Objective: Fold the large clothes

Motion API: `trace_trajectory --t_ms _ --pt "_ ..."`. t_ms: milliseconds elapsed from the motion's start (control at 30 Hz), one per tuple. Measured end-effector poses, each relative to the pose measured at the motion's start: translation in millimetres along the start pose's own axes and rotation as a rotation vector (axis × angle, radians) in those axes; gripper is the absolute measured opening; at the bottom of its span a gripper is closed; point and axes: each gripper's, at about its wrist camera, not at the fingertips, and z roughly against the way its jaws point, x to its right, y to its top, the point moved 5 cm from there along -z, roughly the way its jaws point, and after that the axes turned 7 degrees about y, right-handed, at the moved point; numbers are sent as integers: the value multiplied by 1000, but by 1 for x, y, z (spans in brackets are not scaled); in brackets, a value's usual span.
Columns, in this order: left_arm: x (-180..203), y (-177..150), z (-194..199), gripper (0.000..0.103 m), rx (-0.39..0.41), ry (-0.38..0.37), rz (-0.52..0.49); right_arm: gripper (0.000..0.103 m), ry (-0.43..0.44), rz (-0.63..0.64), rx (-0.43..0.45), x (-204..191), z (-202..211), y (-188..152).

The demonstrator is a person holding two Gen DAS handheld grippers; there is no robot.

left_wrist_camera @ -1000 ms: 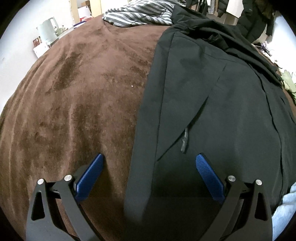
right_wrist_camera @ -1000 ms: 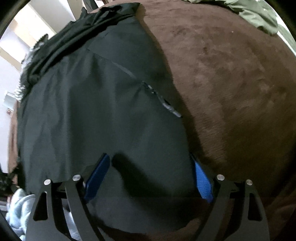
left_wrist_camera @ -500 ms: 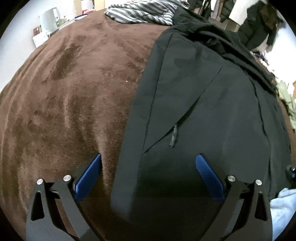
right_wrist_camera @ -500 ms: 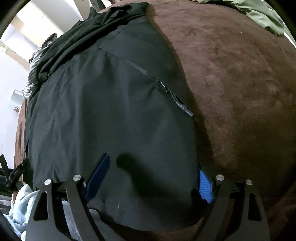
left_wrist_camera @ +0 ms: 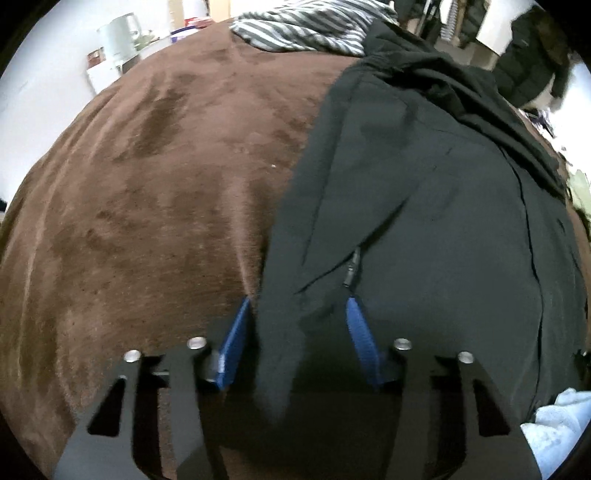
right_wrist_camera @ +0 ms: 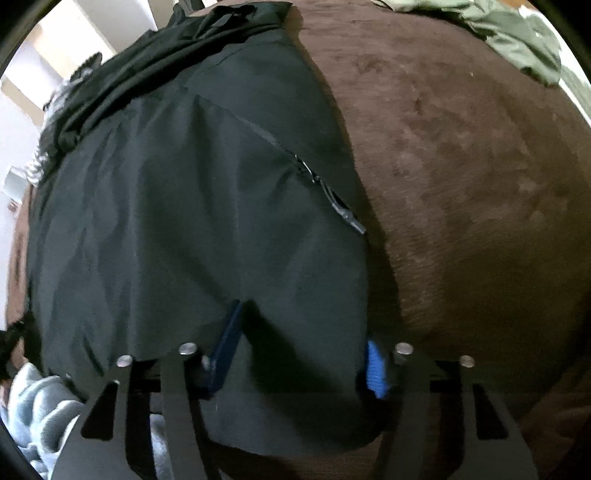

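Note:
A black jacket (left_wrist_camera: 424, 206) lies spread flat on a brown blanket (left_wrist_camera: 155, 192). In the left wrist view my left gripper (left_wrist_camera: 298, 301) points down over the jacket's left edge near the hem. Its jaws are closing, and a ridge of black cloth stands between the blue pads (left_wrist_camera: 236, 332), just below a pocket zip pull (left_wrist_camera: 350, 273). In the right wrist view the same jacket (right_wrist_camera: 192, 206) has its right hem corner between the jaws of my right gripper (right_wrist_camera: 303, 325). These jaws are closing too. Its right pad (right_wrist_camera: 375, 369) sits at the cloth's edge, beside the blanket (right_wrist_camera: 480, 184).
A striped grey garment (left_wrist_camera: 306, 31) lies at the far end of the blanket and an olive one (right_wrist_camera: 517, 40) at the far right. Pale blue cloth (right_wrist_camera: 33, 402) bunches by the near edge. A white kettle (left_wrist_camera: 118, 35) and boxes stand beyond the bed.
Both pairs of jaws have narrowed from wide apart to about half as wide, gathering black cloth between them. Both hands have stayed over the jacket's near hem.

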Motion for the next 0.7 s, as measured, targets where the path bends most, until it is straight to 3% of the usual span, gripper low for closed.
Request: trace_trajectory --t_ms 167,300,400,500,533,567,633,700 --pt "3 1 11 34 20 63 -48 25 -31 44 0 -9 3 2" --pt "1 1 14 24 4 26 -22 17 -6 42 -10 -13 4 6" --pt "5 0 17 24 -4 39 -49 17 -4 46 -9 -11 6 7" --pt "10 -1 18 47 3 79 -92 17 6 33 -13 -8 7 9" --pt "11 -2 16 64 -4 92 -104 17 6 34 -13 -6 7 6" --pt "11 -3 14 70 -7 114 -115 17 5 35 -13 -4 8 4" --pt "11 -7 10 70 -28 65 -102 17 3 38 -15 -6 8 3" --pt "12 -11 5 70 -66 -39 -59 17 5 35 -17 -8 6 5"
